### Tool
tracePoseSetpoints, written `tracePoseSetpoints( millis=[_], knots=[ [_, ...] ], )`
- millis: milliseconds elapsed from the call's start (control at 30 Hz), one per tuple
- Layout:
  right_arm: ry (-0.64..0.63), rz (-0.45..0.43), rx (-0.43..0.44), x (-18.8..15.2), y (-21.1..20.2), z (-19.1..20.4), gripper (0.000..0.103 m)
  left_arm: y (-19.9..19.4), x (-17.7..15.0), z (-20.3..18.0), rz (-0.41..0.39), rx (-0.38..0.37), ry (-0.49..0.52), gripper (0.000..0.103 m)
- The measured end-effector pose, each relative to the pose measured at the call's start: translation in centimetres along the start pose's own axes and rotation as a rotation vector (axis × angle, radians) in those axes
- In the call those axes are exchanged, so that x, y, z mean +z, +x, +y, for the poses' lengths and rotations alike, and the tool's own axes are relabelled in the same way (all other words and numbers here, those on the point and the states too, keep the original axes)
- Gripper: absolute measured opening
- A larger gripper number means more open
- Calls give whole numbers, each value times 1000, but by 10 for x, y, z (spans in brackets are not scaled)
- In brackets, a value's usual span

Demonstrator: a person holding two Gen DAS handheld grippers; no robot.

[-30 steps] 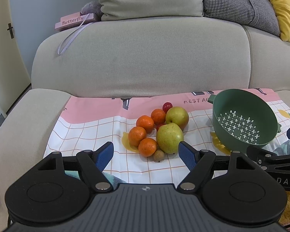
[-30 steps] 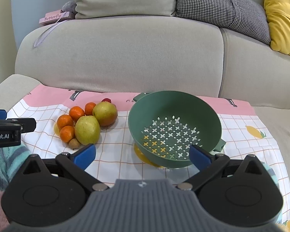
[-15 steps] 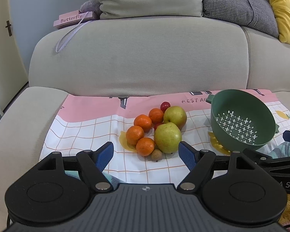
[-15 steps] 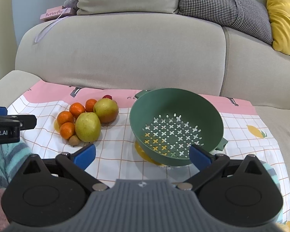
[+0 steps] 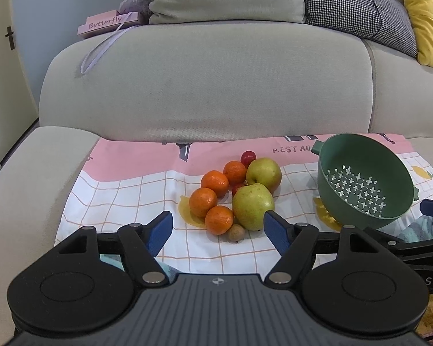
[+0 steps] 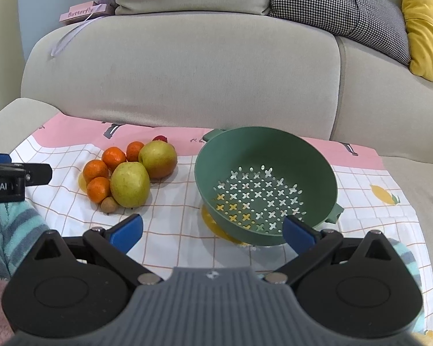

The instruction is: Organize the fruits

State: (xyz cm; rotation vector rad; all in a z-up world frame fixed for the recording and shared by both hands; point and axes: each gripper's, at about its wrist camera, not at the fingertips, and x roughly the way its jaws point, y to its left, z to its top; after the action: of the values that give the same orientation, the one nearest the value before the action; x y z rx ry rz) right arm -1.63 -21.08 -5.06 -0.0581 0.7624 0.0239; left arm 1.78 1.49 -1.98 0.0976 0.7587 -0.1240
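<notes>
A pile of fruit lies on a checked cloth (image 5: 124, 196) on the sofa seat: two yellow-green apples (image 5: 252, 206) (image 6: 129, 184), several small oranges (image 5: 202, 201) (image 6: 98, 189), a small brown fruit (image 5: 235, 232) and a red one (image 5: 248, 156). A green colander (image 5: 363, 181) (image 6: 265, 184) stands tilted, empty, right of the pile. My left gripper (image 5: 218, 230) is open, just in front of the pile. My right gripper (image 6: 212, 232) is open, just in front of the colander.
The sofa backrest (image 5: 205, 80) rises right behind the cloth. Cushions line its top, with a pink "Butterfly" box (image 5: 108, 24) at the left. The sofa arm (image 5: 23, 178) bounds the left side. A striped teal cloth (image 6: 11, 230) lies at the front left.
Both grippers have drawn slightly back and shifted; the fruit pile and colander sit a little lower and nearer in the views. Nothing was grasped.
</notes>
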Motion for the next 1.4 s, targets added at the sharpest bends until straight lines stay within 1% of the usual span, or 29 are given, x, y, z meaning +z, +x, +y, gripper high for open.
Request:
tracePoseSetpoints(
  millis=[133, 167, 233, 300, 333, 367, 433, 500, 567, 633, 700, 800, 933, 1000, 1067, 1100, 1200, 1333, 1400],
  knots=[
    [-29, -20, 35, 1, 5, 6, 98, 5, 4, 6, 8, -11, 16, 81],
    [-42, -30, 50, 2, 6, 8, 96, 6, 5, 8, 9, -18, 17, 77],
    [-79, -37, 84, 4, 9, 14, 82, 9, 6, 13, 15, -35, 14, 73],
    [-112, -27, 121, 6, 16, 21, 73, 15, 7, 19, 33, -53, 0, 67],
    [-123, -22, 132, 7, 19, 23, 68, 18, 8, 22, 46, -62, -10, 67],
    [-138, -18, 145, 8, 23, 26, 65, 22, 9, 24, 57, -72, -18, 67],
    [-168, -14, 170, 9, 31, 33, 52, 29, 9, 26, 77, -75, -19, 66],
    [-195, -16, 188, 11, 39, 39, 48, 36, 10, 26, 95, -66, 1, 66],
    [-214, -16, 197, 15, 47, 44, 48, 43, 11, 26, 112, -72, 15, 66],
    [-220, -4, 214, 20, 56, 47, 48, 50, 13, 27, 129, -96, 21, 66],
    [-219, 17, 232, 25, 67, 51, 49, 58, 16, 30, 147, -92, 17, 66],
    [-226, 41, 223, 32, 85, 58, 49, 71, 22, 35, 166, -92, 10, 66],
    [-230, 77, 260, 39, 107, 66, 49, 90, 27, 43, 212, -82, -11, 66],
    [-245, 92, 271, 41, 117, 73, 50, 99, 28, 45, 238, -89, -27, 66],
    [-265, 107, 265, 43, 126, 79, 52, 109, 28, 46, 264, -103, -40, 65],
    [-272, 114, 259, 44, 130, 81, 52, 113, 27, 46, 277, -108, -45, 63],
    [-275, 138, 246, 46, 142, 85, 52, 125, 26, 45, 308, -125, -52, 61],
    [-252, 164, 262, 48, 153, 84, 58, 137, 27, 45, 338, -142, -75, 61],
    [-252, 171, 275, 48, 156, 85, 59, 143, 27, 46, 354, -147, -83, 60]
  ],
)
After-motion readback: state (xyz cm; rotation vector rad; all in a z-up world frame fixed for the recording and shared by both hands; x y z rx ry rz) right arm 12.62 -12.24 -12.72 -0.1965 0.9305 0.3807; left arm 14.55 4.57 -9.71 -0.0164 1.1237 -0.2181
